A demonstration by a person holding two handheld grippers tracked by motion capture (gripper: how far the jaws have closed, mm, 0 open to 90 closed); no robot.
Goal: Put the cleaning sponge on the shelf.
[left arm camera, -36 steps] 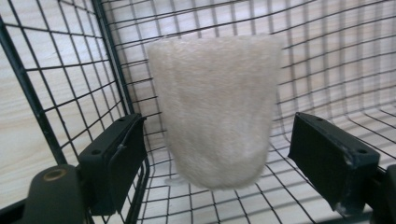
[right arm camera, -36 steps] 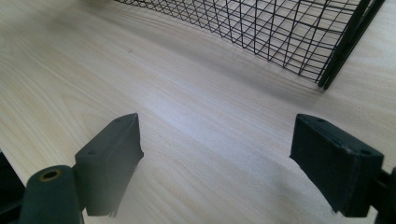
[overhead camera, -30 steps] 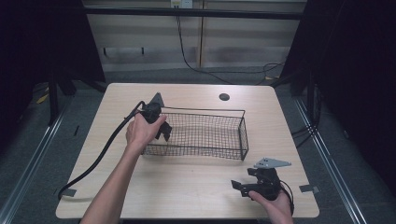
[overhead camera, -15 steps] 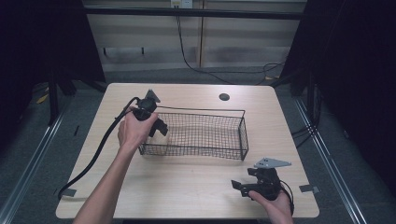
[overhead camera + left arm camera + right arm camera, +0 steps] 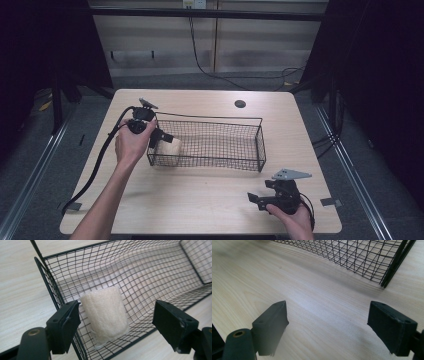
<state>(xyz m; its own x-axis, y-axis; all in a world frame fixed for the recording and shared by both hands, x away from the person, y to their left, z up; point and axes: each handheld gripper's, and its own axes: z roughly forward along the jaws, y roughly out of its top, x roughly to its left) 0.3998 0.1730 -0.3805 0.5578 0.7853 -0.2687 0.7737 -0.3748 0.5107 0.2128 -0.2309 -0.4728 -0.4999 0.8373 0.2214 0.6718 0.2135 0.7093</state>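
My left gripper (image 5: 116, 325), jaws spread, frames the cream sponge (image 5: 105, 312) in the wire basket (image 5: 260, 145): probably light, soft, compressible; I'd pinch its mid-sides. Right gripper (image 5: 337, 326) gapes idle.

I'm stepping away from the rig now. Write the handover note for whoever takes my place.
Left hand-held gripper: open, at the left end of the wire basket, holding nothing.
Right hand-held gripper: open, empty, low over the table near its front right corner.
Cream sponge: lying inside the basket at its left end, free of the jaws.
Done: sponge is in the basket.
Left: probably just draw the left gripper clear.
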